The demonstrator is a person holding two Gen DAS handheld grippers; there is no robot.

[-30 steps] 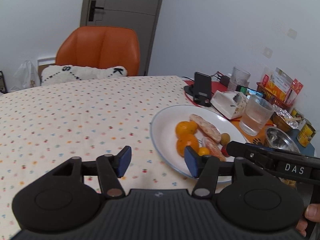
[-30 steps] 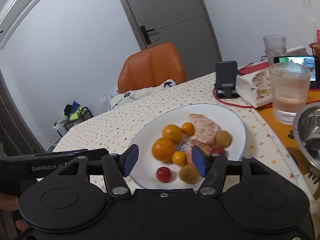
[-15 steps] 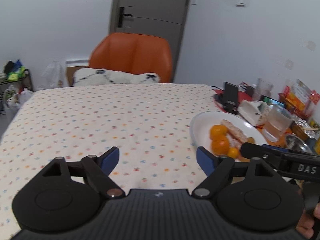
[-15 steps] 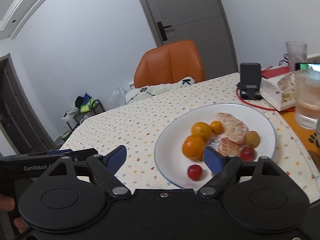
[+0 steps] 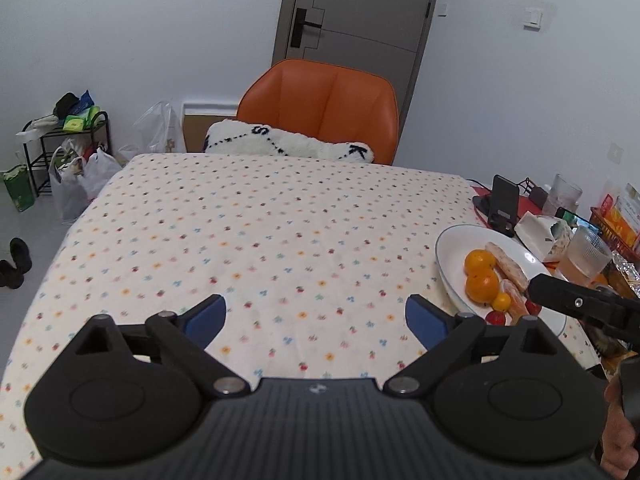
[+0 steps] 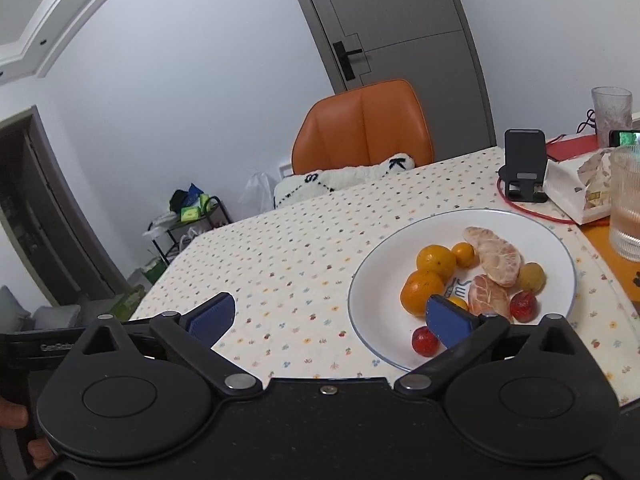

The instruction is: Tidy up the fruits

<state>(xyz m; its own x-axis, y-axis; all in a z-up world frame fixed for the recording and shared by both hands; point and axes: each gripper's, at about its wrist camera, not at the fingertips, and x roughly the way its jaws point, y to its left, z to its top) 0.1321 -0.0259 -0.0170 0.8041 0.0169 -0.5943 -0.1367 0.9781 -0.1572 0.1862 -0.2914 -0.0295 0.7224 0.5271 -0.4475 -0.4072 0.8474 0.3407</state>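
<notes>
Both claws have opened wider than a second ago and moved back from the white plate (image 6: pixel 560 240). Left claw (image 5: pixel 316 318) stands wide over the bare dotted desk (image 5: pixel 260 240), left of the plate, holding nothing. Right claw (image 6: pixel 332 316) is also wide and empty, at the plate's near-left rim. On the plate lie oranges (image 6: pixel 424 292), peeled segments (image 6: pixel 498 256) and small red fruits (image 6: pixel 425 341).

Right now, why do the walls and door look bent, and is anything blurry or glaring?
Left wrist view: the fisheye lens bows the door and darkens the corners; light is soft, with a small glint on the plate. Right wrist view: the ceiling trim curves strongly; the fruit stays sharp.
</notes>
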